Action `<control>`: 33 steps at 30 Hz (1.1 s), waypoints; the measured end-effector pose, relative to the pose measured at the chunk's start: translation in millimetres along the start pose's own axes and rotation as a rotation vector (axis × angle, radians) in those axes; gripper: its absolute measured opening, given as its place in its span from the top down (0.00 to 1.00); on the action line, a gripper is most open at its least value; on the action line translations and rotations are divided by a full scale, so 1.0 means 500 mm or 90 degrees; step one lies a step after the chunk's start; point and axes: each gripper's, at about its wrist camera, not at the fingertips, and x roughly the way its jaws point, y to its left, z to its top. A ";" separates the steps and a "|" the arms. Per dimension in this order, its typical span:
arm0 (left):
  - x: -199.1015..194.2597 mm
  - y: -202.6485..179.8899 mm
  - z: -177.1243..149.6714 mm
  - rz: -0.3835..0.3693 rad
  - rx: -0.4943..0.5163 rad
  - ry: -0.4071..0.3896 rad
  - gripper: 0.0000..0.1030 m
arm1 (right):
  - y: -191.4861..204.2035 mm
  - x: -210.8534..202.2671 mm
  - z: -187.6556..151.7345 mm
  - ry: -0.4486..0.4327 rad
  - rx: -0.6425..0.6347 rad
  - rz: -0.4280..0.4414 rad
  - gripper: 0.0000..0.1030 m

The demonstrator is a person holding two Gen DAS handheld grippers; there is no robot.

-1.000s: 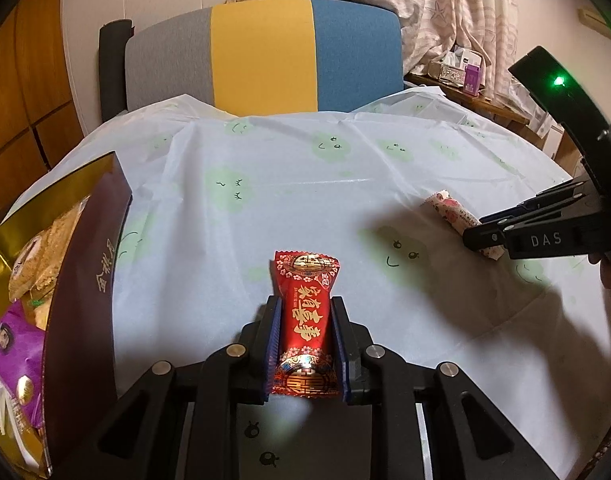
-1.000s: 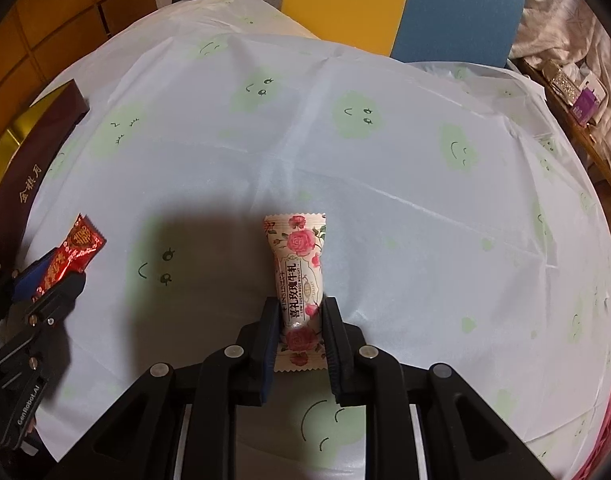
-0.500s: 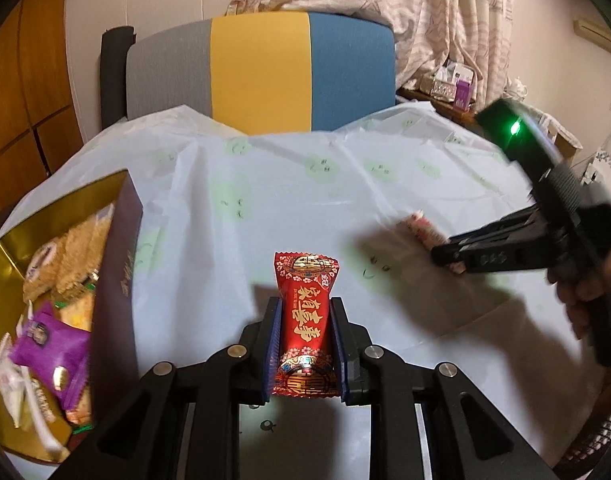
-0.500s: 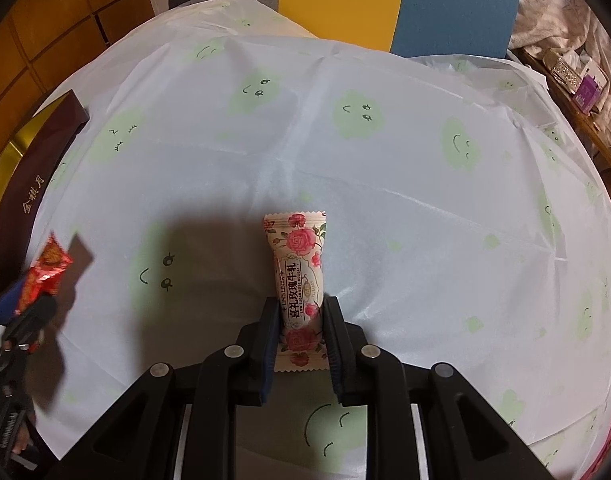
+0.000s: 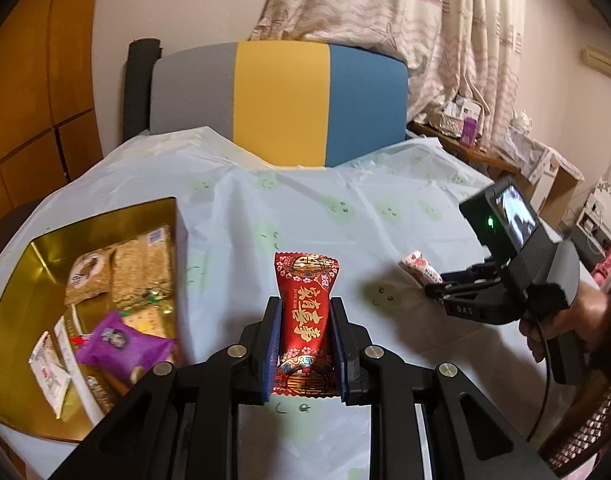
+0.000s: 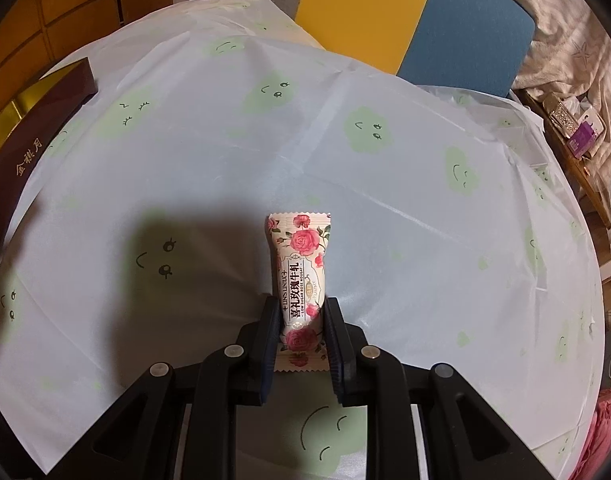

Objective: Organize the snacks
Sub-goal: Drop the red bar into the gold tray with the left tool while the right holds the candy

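Note:
My left gripper (image 5: 305, 308) is shut on a red snack packet (image 5: 305, 300) with gold lettering and holds it above the table. A gold-lined snack box (image 5: 45, 236) with several packets lies just to its left. My right gripper (image 6: 301, 308) is shut on a white rose-print nougat packet (image 6: 301, 264), held over the tablecloth. The right gripper also shows in the left wrist view (image 5: 433, 290), with the rose packet (image 5: 419, 270) sticking out of it. The box's brown wall (image 6: 29, 136) shows at the far left of the right wrist view.
The round table has a pale cloth (image 6: 305, 128) with green smiley clouds. A grey, yellow and blue chair (image 5: 277, 100) stands at the far side. A side shelf with small boxes (image 5: 465, 124) is at the right, before a curtain.
My left gripper has risen and swung left with the red packet, so the open box is now in full view. My right gripper has lifted slightly with the rose packet.

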 end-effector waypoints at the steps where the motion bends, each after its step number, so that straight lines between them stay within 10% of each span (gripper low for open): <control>1: -0.007 0.008 0.001 -0.001 -0.006 -0.002 0.78 | 0.000 0.000 0.000 -0.001 -0.001 -0.001 0.78; 9: -0.046 0.074 0.013 0.008 -0.061 -0.011 0.78 | 0.011 -0.003 -0.004 -0.007 -0.014 -0.011 0.78; 20: -0.126 0.371 0.032 0.082 -0.321 -0.043 0.78 | 0.009 -0.004 -0.003 -0.005 -0.015 -0.011 0.78; 33: -0.067 0.501 -0.025 0.037 -0.484 0.045 0.77 | 0.025 -0.005 -0.003 -0.005 -0.018 -0.024 0.78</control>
